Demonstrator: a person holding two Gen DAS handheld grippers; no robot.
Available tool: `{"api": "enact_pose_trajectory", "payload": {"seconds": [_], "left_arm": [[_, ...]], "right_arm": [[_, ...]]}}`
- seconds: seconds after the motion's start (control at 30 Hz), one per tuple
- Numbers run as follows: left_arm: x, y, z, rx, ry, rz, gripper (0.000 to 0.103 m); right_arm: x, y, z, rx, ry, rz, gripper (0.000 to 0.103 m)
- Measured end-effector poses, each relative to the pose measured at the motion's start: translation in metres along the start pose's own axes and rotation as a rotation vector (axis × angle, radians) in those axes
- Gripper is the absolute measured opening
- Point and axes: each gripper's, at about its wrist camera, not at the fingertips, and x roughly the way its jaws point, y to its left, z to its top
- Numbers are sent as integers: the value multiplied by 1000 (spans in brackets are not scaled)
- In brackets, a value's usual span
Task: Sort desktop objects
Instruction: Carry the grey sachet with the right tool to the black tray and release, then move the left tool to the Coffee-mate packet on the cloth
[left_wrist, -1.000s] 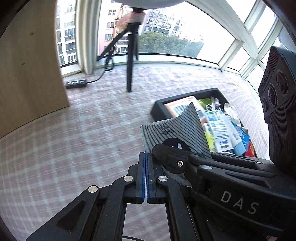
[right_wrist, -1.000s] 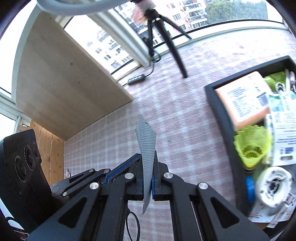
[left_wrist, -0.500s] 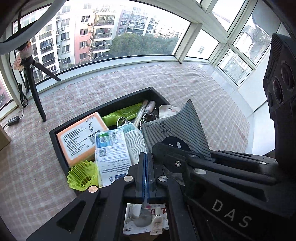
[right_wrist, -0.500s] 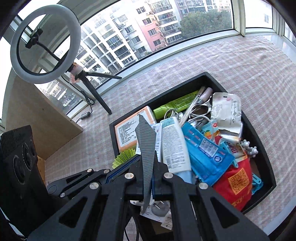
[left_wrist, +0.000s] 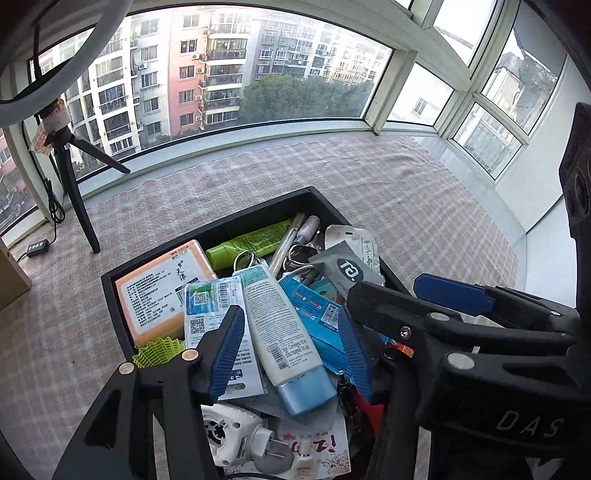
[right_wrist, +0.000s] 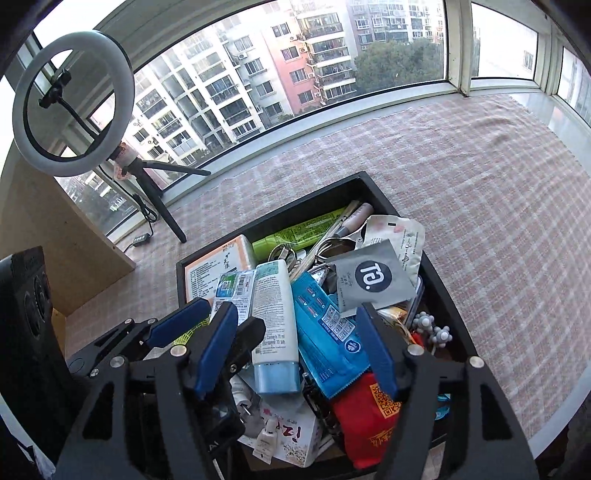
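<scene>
You see: black tray (right_wrist: 443, 288) | pink-white checked cloth (right_wrist: 498, 206) | grey sachet (right_wrist: 373, 277), black disc | white tube (right_wrist: 275, 314), pale-blue cap | red pouch (right_wrist: 365, 424)

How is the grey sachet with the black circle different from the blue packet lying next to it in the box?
The grey sachet is plain grey with one black round logo; the blue packet is bright blue with small printed labels. The sachet looks squarish, the packet longer. The sachet lies further from the grippers. Both are flat pouches on top of the pile in the black tray.
</scene>
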Motion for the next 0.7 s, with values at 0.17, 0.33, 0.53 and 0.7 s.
{"api": "enact_pose_trajectory", "payload": {"seconds": [0.17,0.33,0.53,0.7], "left_arm": [[-15,30,-12,-27,0,37,50],[-40,67,-35,-44,-10,94,50],[-75,140,-73,-126,-9,191,51],[-111,221,-118,-210,-6,294,51]], "right_arm": [[-3,8,-15,-27,-34,-12,66],[-3,28,-37,-55,-44,-17,66],[5,63,-69,-55,-27,41,66],[22,106,-98,-110,13,61,66]]}}
